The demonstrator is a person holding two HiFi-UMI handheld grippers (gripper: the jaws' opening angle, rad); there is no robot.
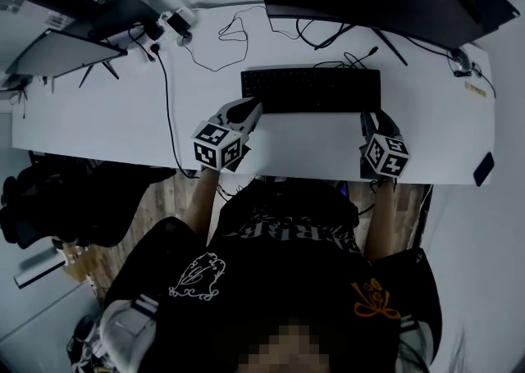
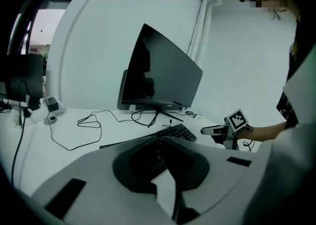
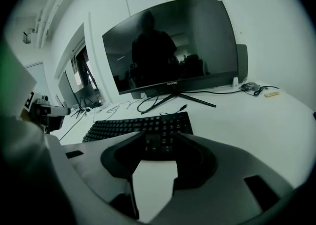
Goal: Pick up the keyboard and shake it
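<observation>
keyboard (image 1: pixel 312 89): long axis laid along near edge of tabletop (image 1: pixel 123 117), just ahead | left gripper (image 1: pixel 251 107): jaws pressed together (nearer, at left end) | right gripper (image 1: pixel 372 120): jaws spread, empty

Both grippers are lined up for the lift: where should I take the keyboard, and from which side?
Probably its near long edge, close to each end, from the person's side. The keyboard lies flat and long across the desk, cables crowd its far edge, and the left gripper and right gripper face the near one.
</observation>
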